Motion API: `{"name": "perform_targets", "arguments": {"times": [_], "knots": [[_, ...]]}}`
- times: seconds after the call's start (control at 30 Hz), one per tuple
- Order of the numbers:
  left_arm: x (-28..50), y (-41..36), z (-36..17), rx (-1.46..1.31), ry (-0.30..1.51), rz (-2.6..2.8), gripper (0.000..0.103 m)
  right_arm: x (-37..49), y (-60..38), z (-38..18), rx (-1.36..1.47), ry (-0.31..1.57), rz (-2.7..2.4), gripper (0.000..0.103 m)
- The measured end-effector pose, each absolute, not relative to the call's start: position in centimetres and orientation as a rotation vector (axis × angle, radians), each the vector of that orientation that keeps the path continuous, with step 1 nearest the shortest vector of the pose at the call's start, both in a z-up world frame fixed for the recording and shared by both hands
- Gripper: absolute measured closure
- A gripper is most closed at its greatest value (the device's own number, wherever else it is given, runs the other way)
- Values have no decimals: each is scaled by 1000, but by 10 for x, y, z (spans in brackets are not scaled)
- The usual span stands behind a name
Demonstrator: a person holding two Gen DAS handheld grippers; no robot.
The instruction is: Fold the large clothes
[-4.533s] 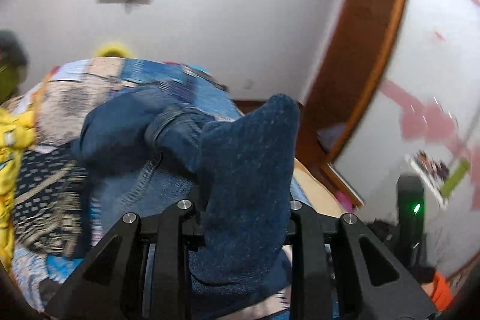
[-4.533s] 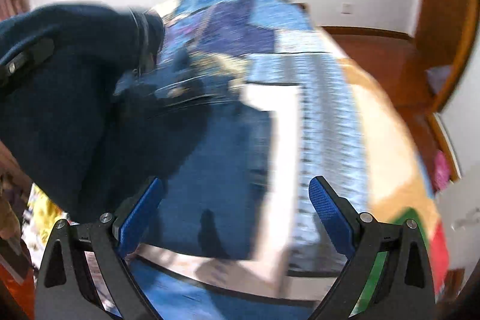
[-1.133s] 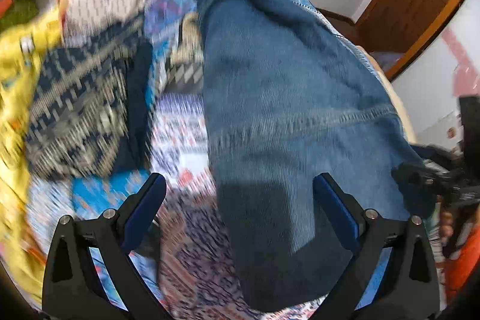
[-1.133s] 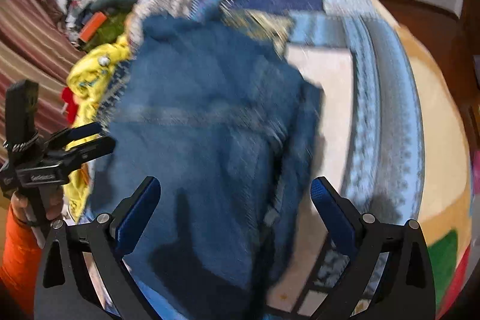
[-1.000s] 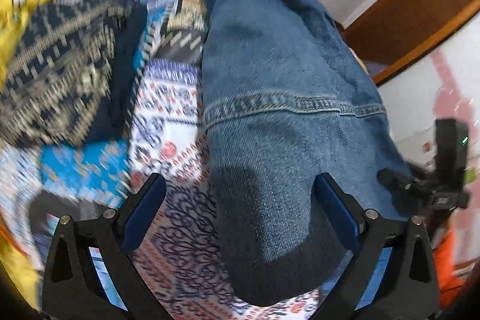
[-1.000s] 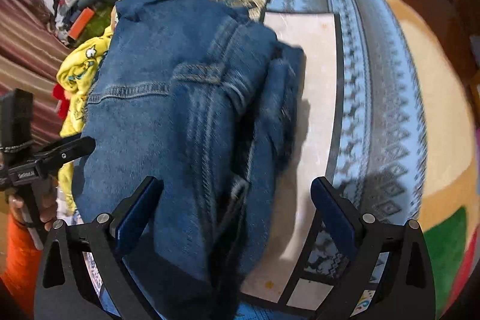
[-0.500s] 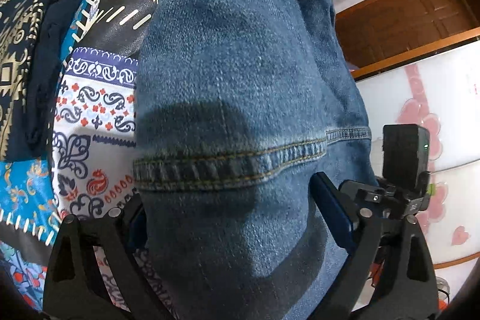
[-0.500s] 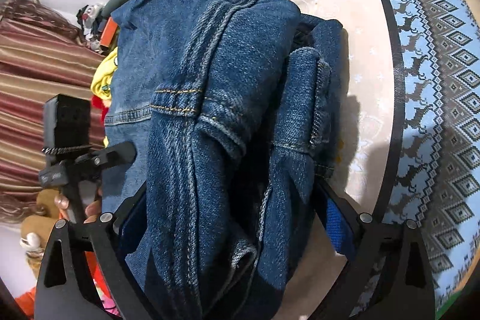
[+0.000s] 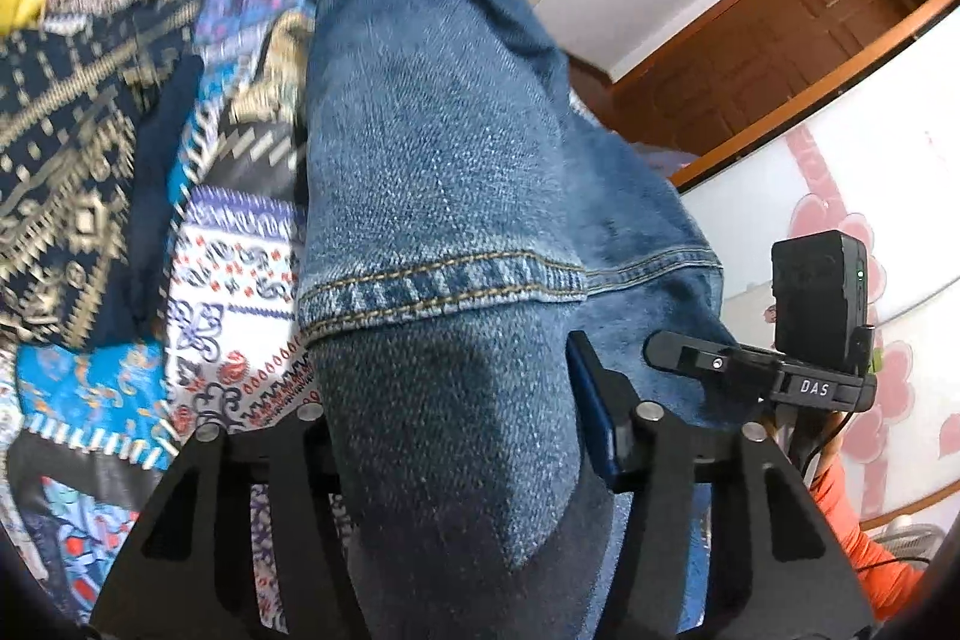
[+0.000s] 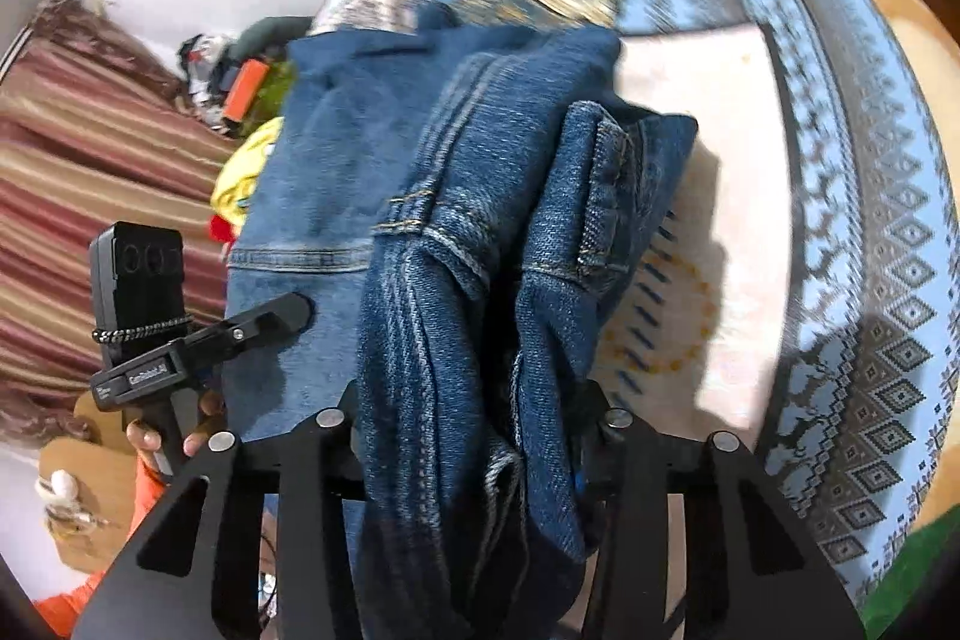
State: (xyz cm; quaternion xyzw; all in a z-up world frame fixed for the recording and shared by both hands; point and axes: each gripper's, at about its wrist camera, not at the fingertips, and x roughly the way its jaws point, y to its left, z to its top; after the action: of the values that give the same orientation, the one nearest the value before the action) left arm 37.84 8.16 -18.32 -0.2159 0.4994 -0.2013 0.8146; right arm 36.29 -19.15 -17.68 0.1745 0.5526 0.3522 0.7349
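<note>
A folded pair of blue denim jeans [image 9: 432, 172] lies lengthwise on a patchwork bedspread [image 9: 222, 280]. My left gripper [image 9: 444, 400] is shut on the near left edge of the folded jeans, by a stitched hem. My right gripper [image 10: 474, 400] is shut on the near right edge, a thick bunch of seams and waistband [image 10: 600, 184]. Each gripper shows in the other's view: the right one [image 9: 690, 358] at the jeans' right side, the left one [image 10: 264, 316] at their left side.
Dark patterned cloth [image 9: 66, 148] lies left of the jeans. Yellow clothing [image 10: 240, 178] and a pile of things [image 10: 240, 76] sit beyond. A striped curtain [image 10: 72, 196] hangs at the left. A wooden door [image 9: 780, 40] and a white panel [image 9: 840, 172] stand at the right.
Both grippers, open around the jeans' near edge half a second ago, have closed on the denim. The jeans now stand a little further from both cameras.
</note>
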Motion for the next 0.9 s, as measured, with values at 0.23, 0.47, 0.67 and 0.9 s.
{"name": "perform_targets", "arguments": {"times": [0.23, 0.47, 0.67, 0.9], "knots": [[350, 130, -122, -473, 910, -404, 49, 358, -153, -131, 363, 1116, 824, 66], [345, 197, -69, -470, 795, -344, 49, 366, -93, -89, 335, 1013, 898, 66], [359, 248, -54, -437, 717, -270, 49, 383, -37, -73, 302, 969, 943, 66], [390, 299, -89, -451, 737, -189, 49, 412, 26, -99, 240, 997, 935, 66]]}}
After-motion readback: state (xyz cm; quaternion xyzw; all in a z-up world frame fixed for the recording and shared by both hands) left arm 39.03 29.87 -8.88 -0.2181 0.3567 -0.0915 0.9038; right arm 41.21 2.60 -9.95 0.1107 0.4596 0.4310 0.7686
